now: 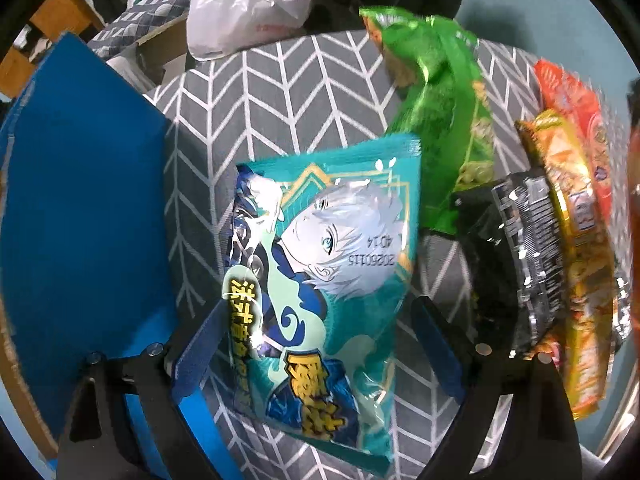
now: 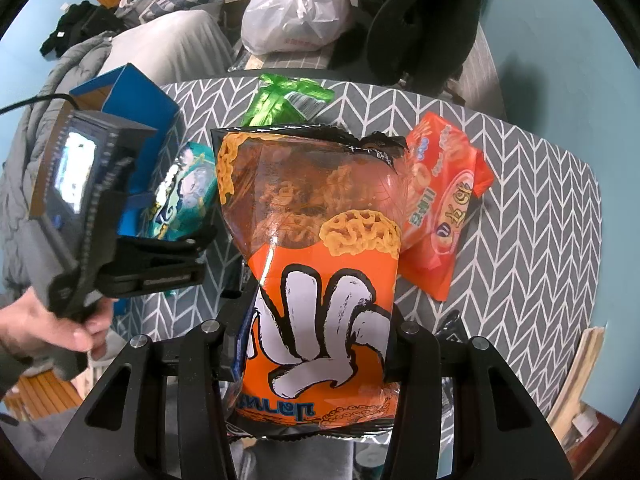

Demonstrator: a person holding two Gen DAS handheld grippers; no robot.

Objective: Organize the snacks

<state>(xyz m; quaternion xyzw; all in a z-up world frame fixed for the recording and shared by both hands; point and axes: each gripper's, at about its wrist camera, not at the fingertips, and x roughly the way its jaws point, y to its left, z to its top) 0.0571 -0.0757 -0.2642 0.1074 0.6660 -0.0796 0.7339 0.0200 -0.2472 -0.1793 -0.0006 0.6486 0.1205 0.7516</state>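
My left gripper (image 1: pixel 316 344) is shut on a teal snack bag (image 1: pixel 320 272) with an anime face, held above the grey chevron table (image 1: pixel 256 92). It also shows in the right wrist view (image 2: pixel 180 196), next to the blue box (image 2: pixel 140 120). My right gripper (image 2: pixel 316 344) is shut on an orange snack bag (image 2: pixel 316 264) with a white cartoon hand, held upright. A green bag (image 1: pixel 444 112), a black bag (image 1: pixel 516 256) and an orange-yellow bag (image 1: pixel 576 216) lie to the right in the left wrist view. A red-orange bag (image 2: pixel 440 200) lies behind the orange bag.
An open blue box (image 1: pixel 80 208) stands at the table's left edge. A white plastic bag (image 2: pixel 296 12) and dark clothing (image 2: pixel 420 20) lie beyond the far edge. The green bag (image 2: pixel 288 100) lies at the far side of the table.
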